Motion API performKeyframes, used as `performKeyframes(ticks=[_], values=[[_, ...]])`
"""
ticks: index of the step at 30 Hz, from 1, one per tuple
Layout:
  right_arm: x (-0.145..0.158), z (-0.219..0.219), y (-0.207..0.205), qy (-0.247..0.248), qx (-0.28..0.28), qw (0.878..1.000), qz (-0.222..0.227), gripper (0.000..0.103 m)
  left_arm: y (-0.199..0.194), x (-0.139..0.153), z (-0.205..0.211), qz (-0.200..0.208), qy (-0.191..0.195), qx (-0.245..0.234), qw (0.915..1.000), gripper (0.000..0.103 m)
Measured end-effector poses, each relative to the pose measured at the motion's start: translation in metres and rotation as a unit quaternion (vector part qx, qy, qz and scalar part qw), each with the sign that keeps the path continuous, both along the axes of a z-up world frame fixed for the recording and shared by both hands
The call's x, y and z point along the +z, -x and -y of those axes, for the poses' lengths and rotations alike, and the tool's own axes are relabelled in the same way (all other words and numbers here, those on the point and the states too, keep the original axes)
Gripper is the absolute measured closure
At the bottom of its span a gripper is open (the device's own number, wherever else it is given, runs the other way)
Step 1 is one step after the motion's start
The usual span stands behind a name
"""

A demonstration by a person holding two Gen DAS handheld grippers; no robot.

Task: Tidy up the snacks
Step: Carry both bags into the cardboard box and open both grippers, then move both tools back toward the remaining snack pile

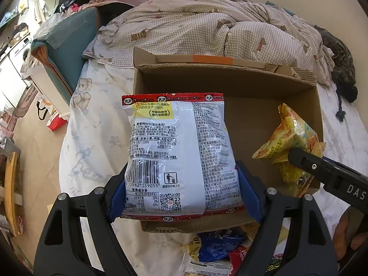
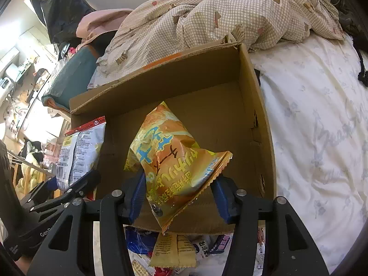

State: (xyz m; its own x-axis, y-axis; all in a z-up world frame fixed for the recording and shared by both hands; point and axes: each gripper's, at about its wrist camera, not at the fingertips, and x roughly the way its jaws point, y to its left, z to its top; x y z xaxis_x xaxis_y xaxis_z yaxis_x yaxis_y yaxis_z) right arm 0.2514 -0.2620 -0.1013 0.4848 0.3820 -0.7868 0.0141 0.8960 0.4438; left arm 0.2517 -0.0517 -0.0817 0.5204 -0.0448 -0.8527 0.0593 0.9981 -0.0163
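While both grippers hovered over the cardboard box (image 2: 257,105) — snacks gripped.
Left gripper (image 1: 181,193) pinched the white packet (image 1: 179,151); right gripper (image 2: 179,197) pinched the yellow packet (image 2: 174,161).

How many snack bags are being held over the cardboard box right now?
2: a white snack bag in the left hand-held gripper, a yellow snack bag in the right hand-held gripper. The cardboard box looks otherwise empty.

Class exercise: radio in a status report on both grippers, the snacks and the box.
Left gripper clamped on white snack bag. Right gripper holds yellow snack bag. Both over cardboard box. Box floor bare, nothing blocking.
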Motion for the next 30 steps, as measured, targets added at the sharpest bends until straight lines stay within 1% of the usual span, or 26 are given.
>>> performKeyframes(ticks=[3, 5, 6, 8, 9, 10, 12, 20, 23, 30], values=[[0.001, 0.003, 0.000, -0.009, -0.005, 1.000, -0.001, 0.046, 0.000, -0.001, 0.000, -0.007, 0.004, 0.000, 1.0000, 0.020], [0.000, 0.006, 0.001, -0.021, -0.011, 1.000, -0.005, 0.045, 0.001, 0.000, 0.000, -0.009, 0.014, -0.003, 0.9999, 0.013], [-0.001, 0.008, 0.001, -0.027, -0.014, 1.000, -0.006, 0.045, 0.002, 0.001, 0.000, -0.009, 0.023, -0.005, 0.9997, 0.012], [0.000, 0.011, 0.001, -0.029, -0.021, 0.999, -0.006, 0.041, 0.004, 0.004, 0.000, -0.006, 0.038, -0.008, 0.9992, 0.006], [0.001, 0.012, 0.002, -0.028, -0.026, 0.999, -0.003, 0.034, 0.005, 0.006, 0.001, -0.003, 0.041, -0.009, 0.9991, 0.005], [0.003, 0.013, 0.002, -0.025, -0.030, 0.999, 0.000, 0.024, 0.007, 0.008, 0.003, 0.003, 0.041, -0.013, 0.9991, 0.003], [0.005, 0.014, 0.004, -0.022, -0.034, 0.999, 0.008, 0.019, 0.008, 0.010, 0.005, 0.009, 0.037, -0.018, 0.9991, 0.003], [0.010, 0.015, 0.005, -0.009, -0.026, 1.000, 0.014, 0.019, 0.009, 0.015, 0.004, 0.019, 0.035, -0.018, 0.9991, 0.003], [0.014, 0.018, 0.009, -0.020, -0.032, 0.999, 0.018, 0.019, 0.012, 0.018, 0.003, 0.026, 0.031, -0.019, 0.9990, 0.003], [0.027, 0.024, 0.030, -0.021, -0.038, 0.999, 0.025, 0.019, 0.026, 0.026, -0.005, 0.030, 0.035, -0.014, 0.9988, 0.003]])
